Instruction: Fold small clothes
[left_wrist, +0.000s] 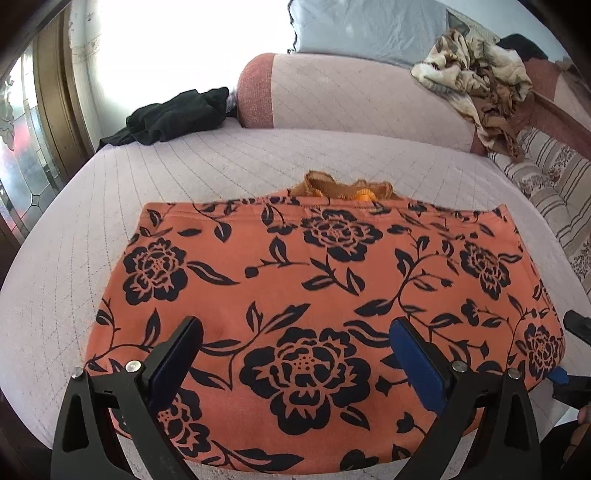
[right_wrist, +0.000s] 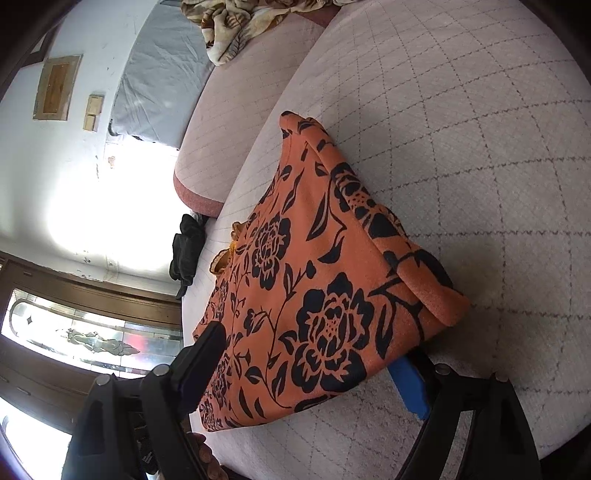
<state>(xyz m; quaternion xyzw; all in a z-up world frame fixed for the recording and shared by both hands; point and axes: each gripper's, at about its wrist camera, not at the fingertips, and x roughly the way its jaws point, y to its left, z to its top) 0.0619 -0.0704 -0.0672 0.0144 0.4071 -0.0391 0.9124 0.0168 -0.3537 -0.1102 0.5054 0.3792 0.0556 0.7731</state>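
An orange garment with black flowers (left_wrist: 314, 302) lies folded on the pale quilted sofa seat (left_wrist: 221, 162). A bit of orange-brown lace trim (left_wrist: 332, 188) sticks out at its far edge. My left gripper (left_wrist: 295, 354) is open, its jaws spread just above the near part of the garment. My right gripper (right_wrist: 314, 369) is open and tilted on its side, with the garment's near right corner (right_wrist: 332, 295) between its jaws; one blue pad (right_wrist: 410, 387) lies under the cloth edge. The right gripper's tips also show at the left wrist view's right edge (left_wrist: 569, 350).
A black garment (left_wrist: 173, 116) lies at the seat's far left. A beige patterned cloth pile (left_wrist: 476, 74) sits on the sofa back at right, below a grey cushion (left_wrist: 354, 29). A striped floral cover (left_wrist: 554, 192) lies to the right. A glass door (left_wrist: 26, 147) stands left.
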